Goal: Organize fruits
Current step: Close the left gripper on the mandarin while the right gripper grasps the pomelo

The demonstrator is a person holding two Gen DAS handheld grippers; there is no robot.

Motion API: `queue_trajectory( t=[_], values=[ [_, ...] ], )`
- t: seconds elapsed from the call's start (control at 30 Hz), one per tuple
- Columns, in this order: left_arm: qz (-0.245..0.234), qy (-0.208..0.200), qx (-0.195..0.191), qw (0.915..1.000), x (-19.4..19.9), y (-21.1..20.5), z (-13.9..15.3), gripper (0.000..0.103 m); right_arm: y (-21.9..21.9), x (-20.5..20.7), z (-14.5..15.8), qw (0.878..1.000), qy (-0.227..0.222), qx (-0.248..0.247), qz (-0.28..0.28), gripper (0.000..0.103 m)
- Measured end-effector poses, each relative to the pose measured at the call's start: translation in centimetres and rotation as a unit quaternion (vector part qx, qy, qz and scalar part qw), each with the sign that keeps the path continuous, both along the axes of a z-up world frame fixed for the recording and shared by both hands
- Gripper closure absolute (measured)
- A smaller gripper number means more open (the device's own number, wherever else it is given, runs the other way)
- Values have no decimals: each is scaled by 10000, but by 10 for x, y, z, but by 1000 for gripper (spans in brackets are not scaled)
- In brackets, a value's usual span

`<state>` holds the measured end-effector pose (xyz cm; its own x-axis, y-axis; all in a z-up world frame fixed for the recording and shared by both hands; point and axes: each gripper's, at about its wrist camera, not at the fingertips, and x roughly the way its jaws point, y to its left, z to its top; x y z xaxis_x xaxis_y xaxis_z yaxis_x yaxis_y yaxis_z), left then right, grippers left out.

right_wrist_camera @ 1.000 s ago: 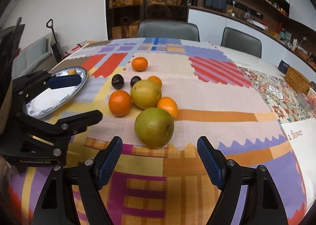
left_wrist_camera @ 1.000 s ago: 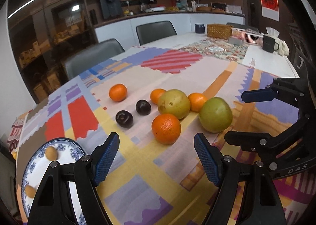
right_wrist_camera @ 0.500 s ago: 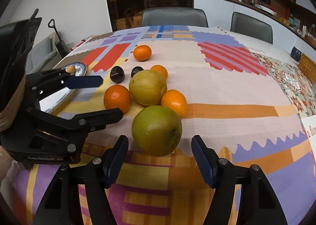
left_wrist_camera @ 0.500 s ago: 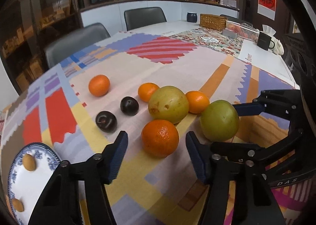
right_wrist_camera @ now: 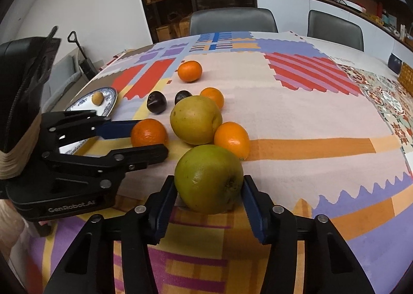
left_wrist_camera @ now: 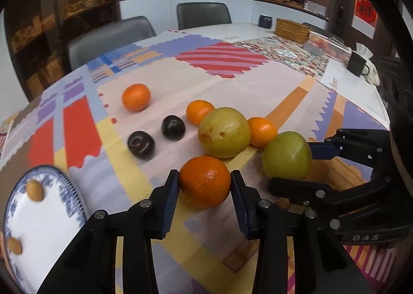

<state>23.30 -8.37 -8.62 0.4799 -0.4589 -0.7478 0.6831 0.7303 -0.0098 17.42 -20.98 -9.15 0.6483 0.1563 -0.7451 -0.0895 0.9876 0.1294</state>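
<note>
My left gripper (left_wrist_camera: 204,182) is shut on a large orange (left_wrist_camera: 205,181) that rests on the patchwork cloth; it also shows in the right wrist view (right_wrist_camera: 149,135). My right gripper (right_wrist_camera: 209,190) is shut on a green apple (right_wrist_camera: 209,178), seen also in the left wrist view (left_wrist_camera: 287,158). A yellow-green apple (left_wrist_camera: 224,132), three smaller oranges (left_wrist_camera: 136,97) (left_wrist_camera: 200,115) (left_wrist_camera: 262,131) and two dark plums (left_wrist_camera: 141,144) (left_wrist_camera: 173,127) lie beyond. A blue-rimmed plate (left_wrist_camera: 72,201) at the left holds two small tan fruits (left_wrist_camera: 35,190).
The left gripper's body (right_wrist_camera: 64,159) sits close to the left of the green apple. A wicker basket (left_wrist_camera: 292,30), a black mug (left_wrist_camera: 357,63) and a dark pot (left_wrist_camera: 265,21) stand at the far end of the table. Chairs (left_wrist_camera: 204,14) line the far side.
Both grippers moved forward and closed: the left around the large orange, the right around the green apple. The fruits have not shifted on the cloth.
</note>
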Motion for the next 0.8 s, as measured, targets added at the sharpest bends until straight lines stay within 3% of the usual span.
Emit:
queue_trajectory(
  t=[0.13, 0.37, 0.8],
  values=[
    [353, -107, 73, 9993, -9, 7, 6, 64, -3, 0, 0, 9999, 2, 113, 2, 52],
    [788, -132, -123, 9967, -24, 25, 17, 64, 2, -7, 7, 9997, -252, -13, 63, 52],
    [1262, -572, -462, 9893, -63, 64, 56, 64, 34, -33, 42, 9961, -707, -38, 525, 52]
  ],
)
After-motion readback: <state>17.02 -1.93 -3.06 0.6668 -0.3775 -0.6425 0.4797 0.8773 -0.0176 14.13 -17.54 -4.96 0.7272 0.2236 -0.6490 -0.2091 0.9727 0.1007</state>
